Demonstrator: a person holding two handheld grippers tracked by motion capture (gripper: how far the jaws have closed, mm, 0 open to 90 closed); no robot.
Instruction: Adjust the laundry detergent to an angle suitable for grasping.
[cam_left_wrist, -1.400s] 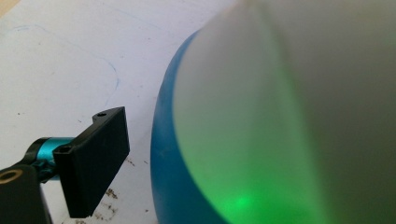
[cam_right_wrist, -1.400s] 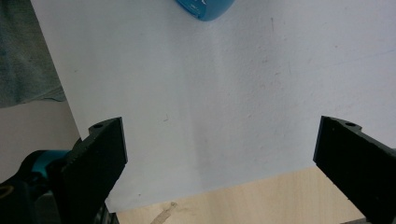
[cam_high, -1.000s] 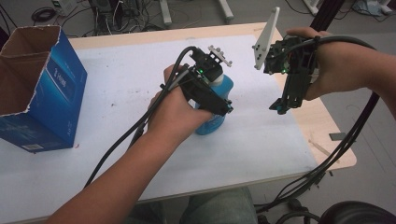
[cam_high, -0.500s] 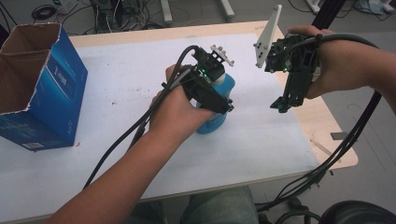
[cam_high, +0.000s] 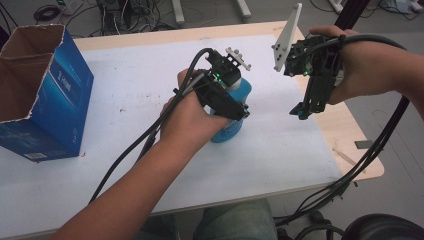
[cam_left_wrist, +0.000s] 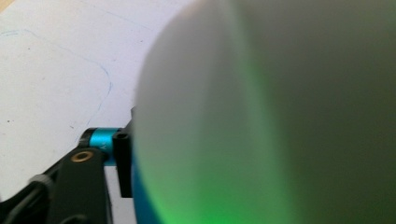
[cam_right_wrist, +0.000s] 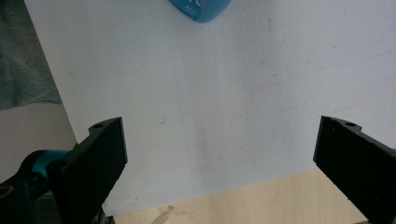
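White sheeting covers the table (cam_high: 125, 115). Left gripper (cam_high: 235, 102) has just been closing, jaws clamped around a blue bottle (cam_high: 231, 129). Right gripper (cam_high: 302, 111) hovers wide open, empty.

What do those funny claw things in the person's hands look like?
Each is a black frame. The left gripper has teal joints, a small green light and thick black cables. The right gripper has two ridged black jaws, a teal tip, a pale grey three-cornered plate and black cables. Both forearms are bare.

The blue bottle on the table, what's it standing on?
The blue bottle stands on the white table cover. The left gripper, jaws just closing around it, and the hand hide its near side, so its footprint cannot be seen.
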